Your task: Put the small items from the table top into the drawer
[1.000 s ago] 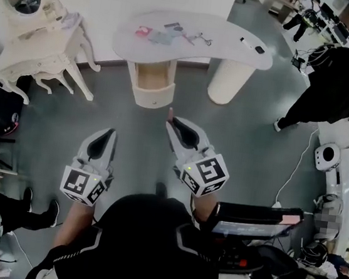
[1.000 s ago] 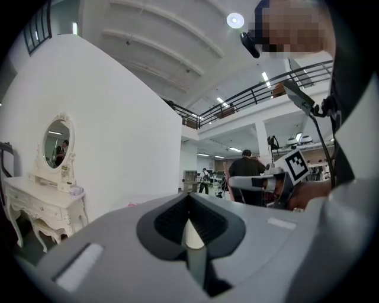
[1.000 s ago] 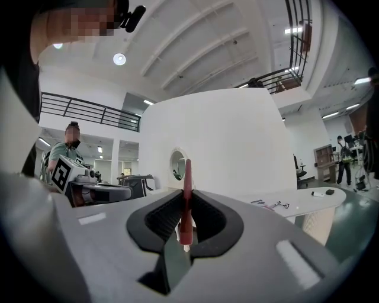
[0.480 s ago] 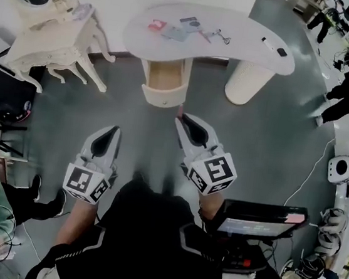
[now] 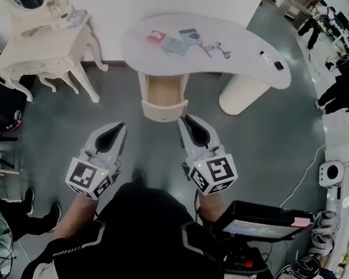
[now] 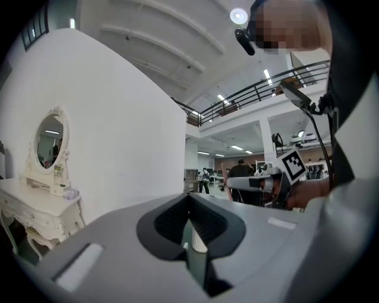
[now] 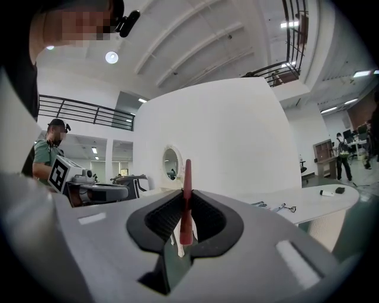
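Small items lie on the white curved table (image 5: 249, 44): a red piece (image 5: 154, 36), grey-blue cards (image 5: 175, 45), keys (image 5: 221, 48), and a white marker (image 5: 265, 55) beside a black piece (image 5: 278, 65). Under the table the drawer (image 5: 165, 93) stands pulled out, and nothing shows inside it. My right gripper (image 5: 189, 126) hovers just right of the drawer's front, shut on a thin red stick (image 7: 186, 204) that pokes up past the jaw tips. My left gripper (image 5: 113, 136) hangs lower left over the floor, its jaws together with nothing in them (image 6: 189, 201).
A white vanity dresser (image 5: 44, 41) with an oval mirror stands at the left. The table's thick round leg (image 5: 242, 93) is right of the drawer. A black screen (image 5: 262, 219) sits by my right side. People and equipment stand at the far right.
The table and open drawer have come closer to both grippers. The right gripper still holds the red stick, and the left stays closed.
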`<state>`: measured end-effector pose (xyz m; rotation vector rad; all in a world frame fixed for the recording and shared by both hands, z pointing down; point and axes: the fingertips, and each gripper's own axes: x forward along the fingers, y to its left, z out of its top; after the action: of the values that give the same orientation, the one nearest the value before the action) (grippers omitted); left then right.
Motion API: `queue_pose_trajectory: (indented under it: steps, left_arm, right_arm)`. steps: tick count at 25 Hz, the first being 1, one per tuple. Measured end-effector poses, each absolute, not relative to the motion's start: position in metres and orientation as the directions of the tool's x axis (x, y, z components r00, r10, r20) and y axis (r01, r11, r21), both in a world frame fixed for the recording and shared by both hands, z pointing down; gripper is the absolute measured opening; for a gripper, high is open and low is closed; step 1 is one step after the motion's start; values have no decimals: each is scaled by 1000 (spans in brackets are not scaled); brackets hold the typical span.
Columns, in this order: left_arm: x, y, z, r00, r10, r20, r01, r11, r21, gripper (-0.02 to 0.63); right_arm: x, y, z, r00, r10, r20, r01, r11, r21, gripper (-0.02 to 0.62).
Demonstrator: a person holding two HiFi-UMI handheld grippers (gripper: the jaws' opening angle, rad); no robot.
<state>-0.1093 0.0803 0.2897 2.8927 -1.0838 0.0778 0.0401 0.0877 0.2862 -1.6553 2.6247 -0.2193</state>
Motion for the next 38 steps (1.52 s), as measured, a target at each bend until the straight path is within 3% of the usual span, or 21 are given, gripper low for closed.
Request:
queue_pose_trajectory:
  steps: [20,38]
  left_arm:
    - [-148,-29,309,846,-532,19,-531,-841,99,0]
    - [-82,-115,312,824,-561,81,-566,-821,77,0]
  right_arm:
    - [-5,-9,297,-312,-938,152,-949,302,-89,49]
    - [68,-105,302,-334,-935,123,-942,326,-83,51]
